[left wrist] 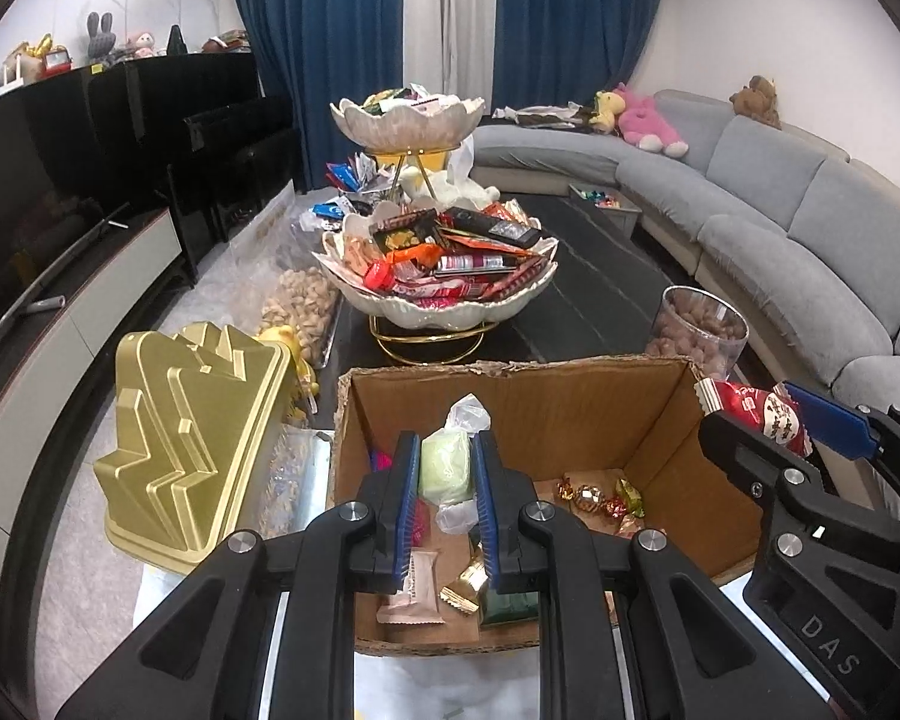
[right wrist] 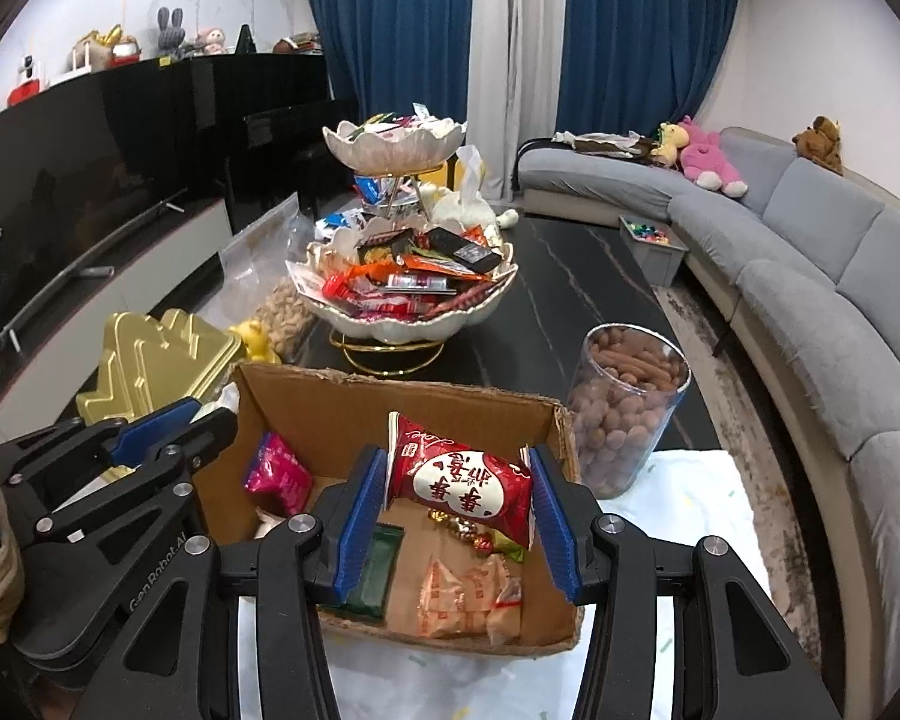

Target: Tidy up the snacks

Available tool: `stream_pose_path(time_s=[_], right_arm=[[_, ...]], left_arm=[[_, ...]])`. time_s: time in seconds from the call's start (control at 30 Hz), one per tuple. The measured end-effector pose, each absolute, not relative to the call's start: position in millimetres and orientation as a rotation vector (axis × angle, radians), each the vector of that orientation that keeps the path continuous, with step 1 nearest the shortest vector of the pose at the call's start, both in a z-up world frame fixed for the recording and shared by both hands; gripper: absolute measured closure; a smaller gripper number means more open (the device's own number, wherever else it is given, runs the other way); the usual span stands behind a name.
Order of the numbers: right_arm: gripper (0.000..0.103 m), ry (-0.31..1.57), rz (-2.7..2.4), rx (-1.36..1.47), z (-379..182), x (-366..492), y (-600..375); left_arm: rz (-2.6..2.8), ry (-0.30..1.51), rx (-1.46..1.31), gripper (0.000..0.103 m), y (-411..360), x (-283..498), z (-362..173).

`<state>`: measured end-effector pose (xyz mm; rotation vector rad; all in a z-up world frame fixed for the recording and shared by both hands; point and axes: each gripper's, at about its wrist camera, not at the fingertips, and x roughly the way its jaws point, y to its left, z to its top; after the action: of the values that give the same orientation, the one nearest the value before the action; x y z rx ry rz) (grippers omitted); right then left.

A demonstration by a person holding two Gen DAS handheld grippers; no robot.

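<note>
My left gripper (left wrist: 445, 447) is shut on a pale green wrapped snack (left wrist: 447, 468) and holds it above the open cardboard box (left wrist: 510, 396). My right gripper (right wrist: 459, 468) is shut on a red snack packet (right wrist: 465, 480) over the same box (right wrist: 390, 396); it also shows in the left wrist view (left wrist: 756, 414). Loose snacks lie on the box floor: foil candies (left wrist: 600, 495), a pink bar (left wrist: 417, 591), a magenta packet (right wrist: 276, 471), an orange packet (right wrist: 468, 597). A two-tier shell-shaped stand (left wrist: 438, 306) beyond the box is heaped with snacks.
A gold ridged tin (left wrist: 186, 438) stands left of the box. A clear jar of nuts (right wrist: 627, 408) stands at its right. A bag of nuts (left wrist: 300, 306), a grey bin of candies (right wrist: 654, 246), a curved grey sofa (right wrist: 810, 276) and a black TV unit (left wrist: 90, 192) surround the dark table (right wrist: 570, 276).
</note>
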<state>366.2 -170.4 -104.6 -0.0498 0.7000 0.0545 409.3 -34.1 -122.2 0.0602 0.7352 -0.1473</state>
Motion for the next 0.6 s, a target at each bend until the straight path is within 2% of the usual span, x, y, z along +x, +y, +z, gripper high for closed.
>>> stream_pose_path(time_s=[0.07,0.13,0.2,0.27,0.4,0.5,0.6], right_arm=[[0.053,0.699,0.059,-0.053,-103.9,366.7,-170.0],[0.046,0.692,0.057,-0.058,-102.1,365.2,-169.9],[0.039,0.68,0.05,-0.064,-99.8,363.2,-170.0],[0.034,0.662,0.042,-0.069,-95.7,359.8,-170.8],[0.022,0.641,0.015,-0.068,-87.0,355.0,-175.4],[0.021,0.63,0.004,-0.063,-80.3,350.8,-177.8],[0.021,0.62,0.001,-0.064,-73.5,345.7,-177.0]], left_arm=[[-0.146,0.739,0.062,0.083,-33.8,409.3,-122.9],[-0.146,0.74,0.059,0.075,-33.2,408.6,-122.7],[-0.139,0.732,0.058,0.056,-32.3,405.8,-120.4],[-0.132,0.72,0.058,0.052,-30.9,403.7,-117.0],[-0.089,0.7,0.052,0.031,-25.3,399.7,-108.5],[-0.07,0.68,0.048,0.023,-22.2,394.8,-100.2],[-0.063,0.666,0.057,0.022,-21.6,389.0,-92.4]])
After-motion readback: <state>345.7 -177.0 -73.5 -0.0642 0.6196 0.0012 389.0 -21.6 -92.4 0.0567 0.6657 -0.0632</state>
